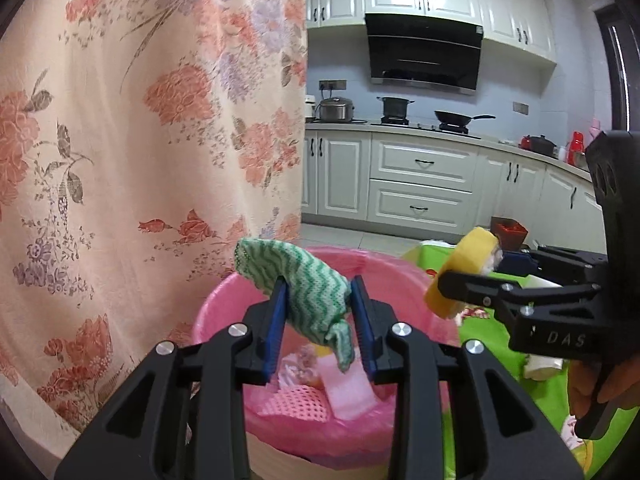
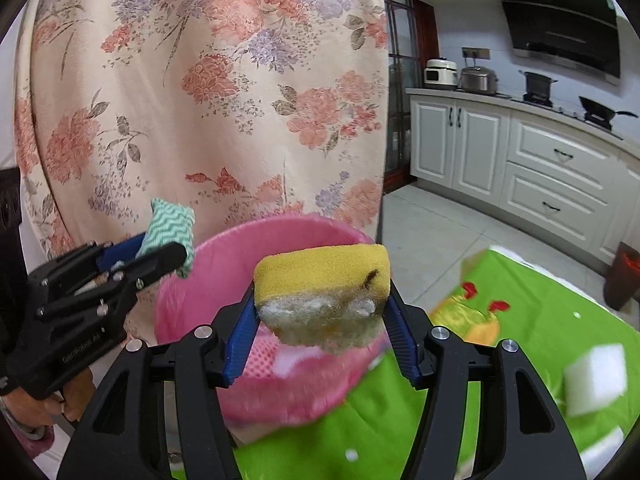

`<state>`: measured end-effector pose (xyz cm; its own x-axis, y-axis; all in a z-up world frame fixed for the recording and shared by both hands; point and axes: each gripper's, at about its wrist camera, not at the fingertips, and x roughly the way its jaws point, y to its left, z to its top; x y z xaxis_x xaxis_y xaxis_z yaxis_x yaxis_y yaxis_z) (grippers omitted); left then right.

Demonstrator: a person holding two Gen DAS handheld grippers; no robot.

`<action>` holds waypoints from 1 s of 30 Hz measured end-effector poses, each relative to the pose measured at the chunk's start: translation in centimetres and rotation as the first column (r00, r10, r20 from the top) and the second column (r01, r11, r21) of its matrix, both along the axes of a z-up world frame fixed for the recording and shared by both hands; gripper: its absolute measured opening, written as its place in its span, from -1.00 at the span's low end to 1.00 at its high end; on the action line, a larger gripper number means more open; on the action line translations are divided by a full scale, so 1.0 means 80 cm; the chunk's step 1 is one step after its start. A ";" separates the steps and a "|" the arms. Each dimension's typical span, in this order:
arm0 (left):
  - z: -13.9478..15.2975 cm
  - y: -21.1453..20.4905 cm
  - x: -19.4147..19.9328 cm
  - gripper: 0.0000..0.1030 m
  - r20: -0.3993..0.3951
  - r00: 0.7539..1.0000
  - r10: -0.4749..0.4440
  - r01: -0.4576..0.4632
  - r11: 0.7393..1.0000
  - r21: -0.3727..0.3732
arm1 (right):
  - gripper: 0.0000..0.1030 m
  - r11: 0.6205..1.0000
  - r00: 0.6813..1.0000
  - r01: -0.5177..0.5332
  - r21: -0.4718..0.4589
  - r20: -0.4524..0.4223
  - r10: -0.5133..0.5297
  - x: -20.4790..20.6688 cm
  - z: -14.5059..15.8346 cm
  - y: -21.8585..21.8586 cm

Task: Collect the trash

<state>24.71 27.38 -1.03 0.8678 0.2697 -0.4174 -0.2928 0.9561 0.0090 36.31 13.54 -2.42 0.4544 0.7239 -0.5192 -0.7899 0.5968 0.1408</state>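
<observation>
Left gripper [image 1: 318, 312] pinching green-white wavy cloth [image 1: 296, 276], right gripper [image 2: 320, 320] clamping yellow sponge [image 2: 324, 292], both nearing pink-lined bin [image 1: 224, 300]; early release risking rim miss.

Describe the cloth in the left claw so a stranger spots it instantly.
Find the pink-lined bin before the floral curtain. Above its opening, the left claw pinches a crumpled cloth. Its green-and-white zigzag weave distinguishes it from the yellow sponge alongside.

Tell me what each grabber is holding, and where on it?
The left gripper pinches a green-and-white wavy cloth around its middle, over the pink bin. The right gripper squeezes a yellow sponge by its two short ends.
</observation>
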 end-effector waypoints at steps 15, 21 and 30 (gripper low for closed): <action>-0.018 0.002 -0.041 0.70 0.024 0.990 0.140 -0.138 0.989 -0.055 | 0.29 0.992 0.995 0.086 0.094 -0.047 -0.082 0.003 0.001 -0.061; -0.021 -0.029 -0.068 0.70 0.020 0.983 0.182 -0.179 0.979 -0.093 | 0.29 0.981 0.988 0.121 0.152 -0.115 -0.104 0.033 0.022 -0.043; -0.020 -0.044 -0.105 0.70 0.014 0.986 0.163 -0.162 0.985 -0.064 | 0.29 0.985 0.977 0.165 0.053 -0.147 -0.156 0.008 -0.035 -0.110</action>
<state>16.33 23.89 -2.61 0.8227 0.3816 -0.4213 -0.4439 0.8943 -0.0568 36.95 4.71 -5.22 0.4922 0.6819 -0.5411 -0.6538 0.7000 0.2874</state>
